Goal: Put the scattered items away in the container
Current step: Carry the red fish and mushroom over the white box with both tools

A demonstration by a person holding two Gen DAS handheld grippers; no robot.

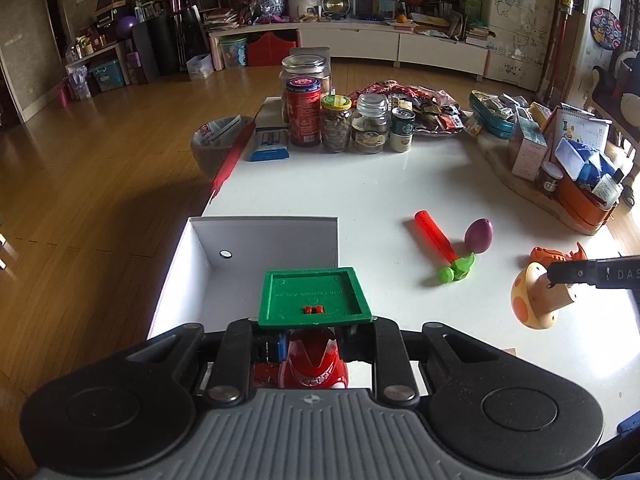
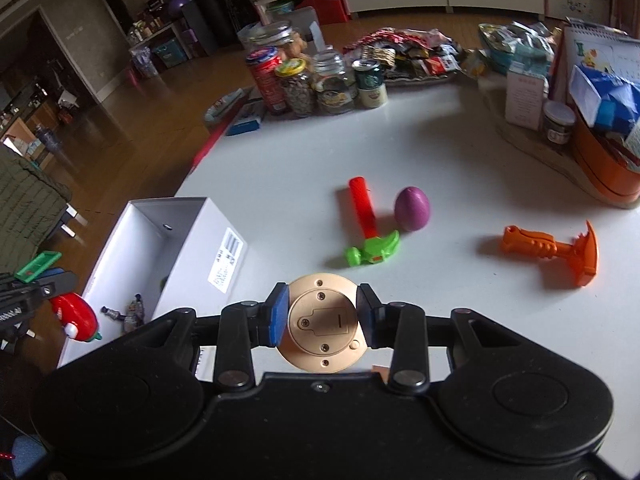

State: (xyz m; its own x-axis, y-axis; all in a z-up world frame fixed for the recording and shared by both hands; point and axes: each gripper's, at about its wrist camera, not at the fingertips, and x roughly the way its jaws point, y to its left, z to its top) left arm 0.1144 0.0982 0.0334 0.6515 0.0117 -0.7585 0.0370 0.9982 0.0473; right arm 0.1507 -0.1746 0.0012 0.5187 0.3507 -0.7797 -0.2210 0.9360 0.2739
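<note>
The white box [image 1: 256, 240] sits open at the near left corner of the tabletop [image 1: 360, 184], with a few small toys already on its floor. The left gripper [image 1: 314, 328] hangs right over it, its fingers clamped tight on a red toy with a green square base [image 1: 314, 298], so that toy looks ready to drop straight down. The right gripper [image 2: 322, 320] is closed partway on a wooden mushroom toy [image 2: 323, 322], gripped across its round underside; the box lies to its left, near but not beneath it, so this hand must travel sideways first. The left hand is the nearer one. Still loose on the tabletop, well right of the box: a red-handled toy hammer [image 2: 366, 224] with its handle pointing away, a purple egg [image 2: 412, 208] just beside it, and an orange toy axe [image 2: 552, 250] lying crosswise further right.
</note>
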